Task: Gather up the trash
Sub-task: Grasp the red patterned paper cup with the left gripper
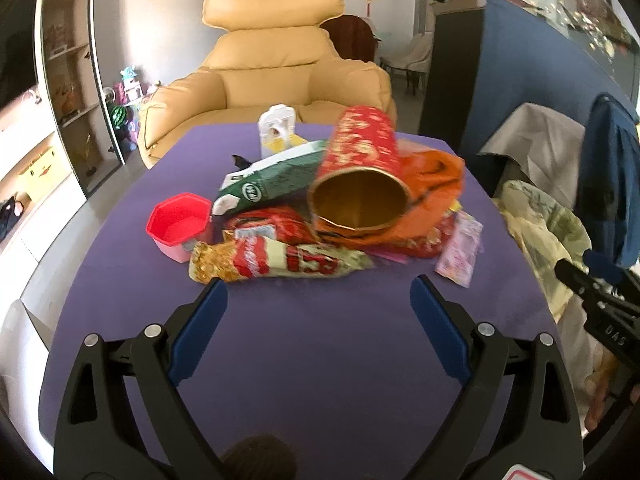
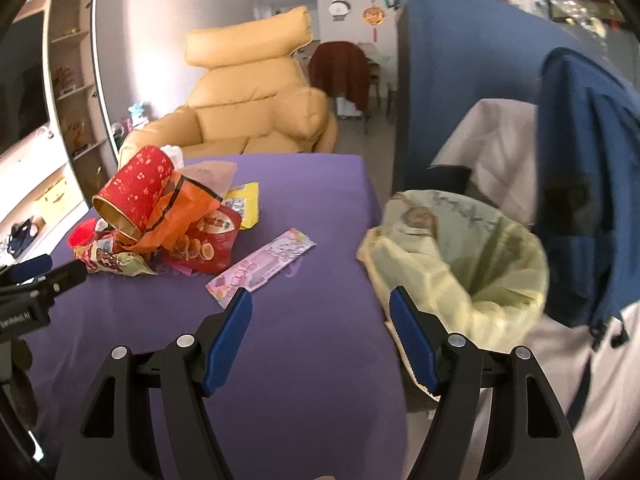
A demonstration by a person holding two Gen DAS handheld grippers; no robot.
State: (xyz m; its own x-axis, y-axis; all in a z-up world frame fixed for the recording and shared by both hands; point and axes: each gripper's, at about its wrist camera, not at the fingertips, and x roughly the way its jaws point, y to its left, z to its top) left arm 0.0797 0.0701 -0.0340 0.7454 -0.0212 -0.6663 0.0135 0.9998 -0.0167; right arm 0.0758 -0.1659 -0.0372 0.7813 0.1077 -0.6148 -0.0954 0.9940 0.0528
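A heap of trash lies on the purple table (image 1: 312, 340): a red-and-gold tube (image 1: 360, 168) (image 2: 136, 192) tipped on its side over an orange wrapper (image 1: 432, 196) (image 2: 184, 216), a green bag (image 1: 272, 180), a red snack bag (image 2: 208, 244), a gold-and-red wrapper (image 1: 272, 260), a red tub (image 1: 178, 224). A pink wrapper (image 2: 260, 266) (image 1: 460, 248) lies apart on the right. My left gripper (image 1: 320, 294) is open just short of the heap. My right gripper (image 2: 320, 308) is open over the table's right edge, beside a bin with a yellow liner (image 2: 472, 264).
A yellow armchair (image 1: 276, 68) stands behind the table. A white bottle (image 1: 278, 128) sits at the far edge. Blue partition (image 2: 460, 80) and a chair draped with a blue garment (image 2: 580, 184) flank the bin. Shelves (image 1: 64, 64) line the left wall.
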